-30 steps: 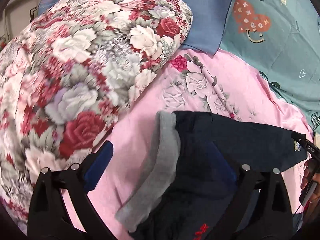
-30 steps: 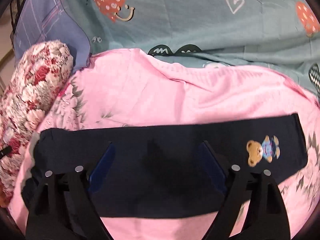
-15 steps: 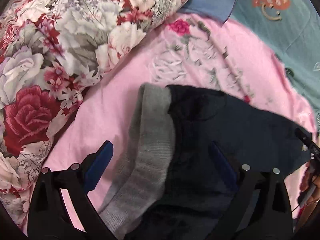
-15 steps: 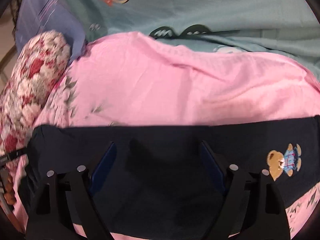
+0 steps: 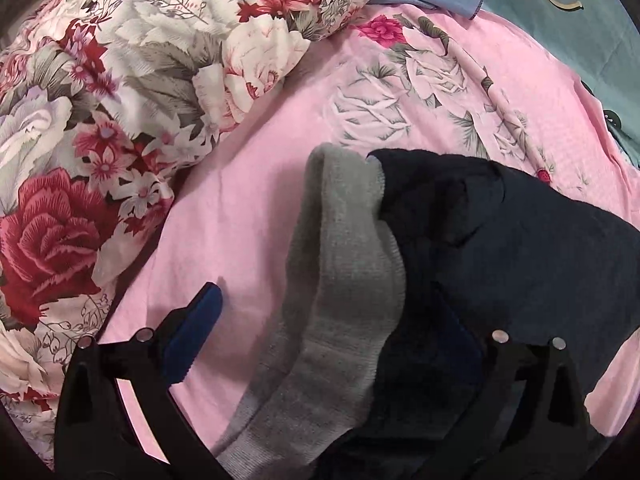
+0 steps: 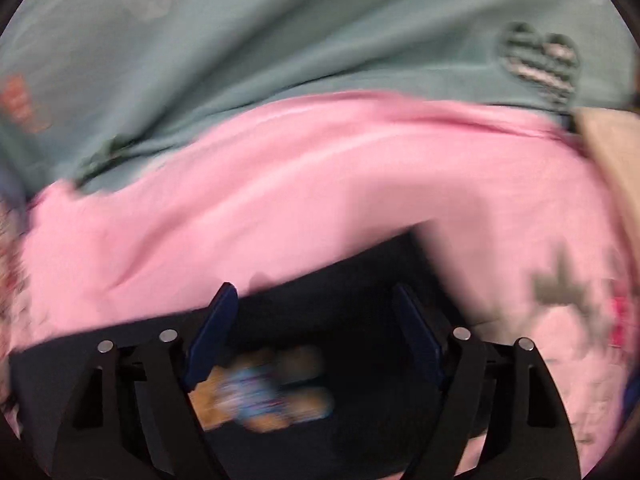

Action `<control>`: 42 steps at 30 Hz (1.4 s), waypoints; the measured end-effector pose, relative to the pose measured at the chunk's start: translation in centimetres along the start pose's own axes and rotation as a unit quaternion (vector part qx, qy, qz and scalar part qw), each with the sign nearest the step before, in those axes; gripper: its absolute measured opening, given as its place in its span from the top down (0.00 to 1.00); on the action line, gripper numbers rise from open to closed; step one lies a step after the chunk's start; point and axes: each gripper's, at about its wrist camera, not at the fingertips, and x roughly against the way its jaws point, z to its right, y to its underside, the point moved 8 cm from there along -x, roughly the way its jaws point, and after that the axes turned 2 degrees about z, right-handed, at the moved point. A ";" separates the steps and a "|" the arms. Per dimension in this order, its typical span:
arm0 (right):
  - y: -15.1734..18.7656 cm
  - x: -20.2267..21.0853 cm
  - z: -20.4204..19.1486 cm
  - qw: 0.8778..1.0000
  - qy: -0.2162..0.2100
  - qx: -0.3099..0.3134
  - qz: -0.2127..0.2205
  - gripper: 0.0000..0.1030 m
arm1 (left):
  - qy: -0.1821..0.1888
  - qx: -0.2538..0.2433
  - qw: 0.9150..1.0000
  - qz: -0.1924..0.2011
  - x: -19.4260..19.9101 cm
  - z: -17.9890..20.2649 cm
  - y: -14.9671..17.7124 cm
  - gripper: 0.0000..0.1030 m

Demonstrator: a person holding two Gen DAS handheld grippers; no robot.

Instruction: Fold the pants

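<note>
**A:** Start at the claws. The left gripper [image 5: 320, 328] stands spread wide, one blue pad over bare sheet at lower left, the other over dark cloth; nothing is pinched. The ribbed grey waistband [image 5: 344, 280] runs between them. The right gripper [image 6: 316, 332] is also agape, gripping nothing, above the dark navy knit pants [image 6: 340, 320].

**B:** And the pants themselves?

**A:** Flat on the pink floral bedsheet [image 5: 248, 208], centre to lower right in the left view; in the right view they fill the bottom, their teddy-bear patch [image 6: 260, 396] low between the fingers.

**B:** What could go wrong?

**A:** I'd judge the left pads might catch the sheet along with the waistband, dragging it into the fold. The right view is smeared, so a grab there could take one layer only and leave the fold crooked.

**B:** Anything in the way?

**A:** The bulky rose-print quilt [image 5: 120, 120] crowds the upper left, close beside the waistband. A teal cartoon-print cover [image 6: 280, 40] lies across the top, well clear.
</note>
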 end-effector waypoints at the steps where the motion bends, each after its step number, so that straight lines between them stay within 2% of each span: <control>1: -0.3 -0.1 2.0 0.999 0.042 -0.015 0.001 0.22 | 0.000 0.000 1.000 0.000 0.5 0.1 0.2 0.02; 2: -0.5 -0.1 4.5 0.996 0.073 -0.050 0.004 0.22 | 0.001 0.000 1.000 0.000 0.7 0.0 0.2 0.02; 3: -0.4 0.1 5.7 0.994 0.069 -0.084 0.006 0.22 | 0.002 0.002 1.000 0.000 0.9 -0.2 0.3 0.02; 4: -0.4 0.5 5.9 0.993 0.025 -0.114 0.010 0.22 | 0.003 0.003 1.000 0.001 1.3 -0.4 0.4 0.02; 5: -0.4 1.0 5.3 0.993 -0.006 -0.119 0.016 0.22 | 0.004 0.003 1.000 0.006 1.7 -0.4 0.3 0.02; 8: -0.2 3.2 1.3 0.996 -0.064 -0.058 0.037 0.21 | -0.001 -0.008 1.000 0.029 3.5 0.0 -0.1 0.02; 12: 1.8 4.3 -4.4 0.993 -0.109 0.028 0.020 0.19 | 0.008 -0.008 0.998 0.058 5.5 -0.1 -0.4 0.02; 14: 2.5 3.7 -6.9 0.992 -0.097 0.076 0.009 0.16 | -0.001 0.002 0.998 0.059 5.4 -0.7 -0.6 0.02; 16: 3.4 1.8 -7.3 0.993 -0.030 0.114 -0.016 0.12 | -0.017 0.016 0.998 0.050 4.6 -1.4 -0.8 0.02; 17: 4.3 0.5 -7.1 0.992 0.003 0.118 -0.046 0.03 | -0.015 0.023 0.999 0.042 4.1 -1.6 -0.6 0.02; 18: 4.0 0.6 -6.5 0.995 0.019 0.085 -0.039 0.01 | -0.005 0.030 0.999 0.038 3.8 -1.6 -0.4 0.02; 20: 4.2 0.4 -6.1 0.997 0.011 0.022 -0.078 0.03 | 0.003 0.034 0.999 0.034 3.5 -1.5 -0.4 0.02; 22: 3.7 1.8 -7.9 0.997 -0.042 0.017 -0.057 0.08 | 0.010 0.043 0.999 0.031 3.4 -1.7 -0.2 0.02; 23: 3.4 3.2 -9.7 0.996 -0.073 0.044 -0.033 0.08 | 0.014 0.048 0.998 0.028 3.4 -1.7 -0.2 0.02; 25: 3.5 5.6 -13.1 0.989 -0.109 0.104 0.002 0.08 | 0.014 0.051 0.998 0.026 3.4 -1.7 -0.2 0.02; 28: 4.5 8.4 -18.0 0.972 -0.155 0.174 0.020 0.08 | 0.022 0.052 0.998 0.025 3.4 -1.5 -0.4 0.02; 32: 6.1 10.0 -22.6 0.947 -0.209 0.242 0.008 0.08 | 0.047 0.061 0.997 0.027 4.8 -1.6 -0.4 0.02; 35: 7.9 9.9 -25.7 0.922 -0.246 0.297 -0.021 0.08 | 0.032 0.061 0.996 0.054 6.3 -2.1 -1.4 0.02; 38: 8.9 8.9 -27.9 0.908 -0.245 0.340 -0.018 0.08 | 0.032 0.052 0.996 0.065 7.0 -1.8 -2.5 0.02; 42: 9.0 7.6 -28.9 0.896 -0.260 0.358 -0.032 0.10 | 0.039 0.034 0.998 0.025 6.3 -0.7 -2.2 0.02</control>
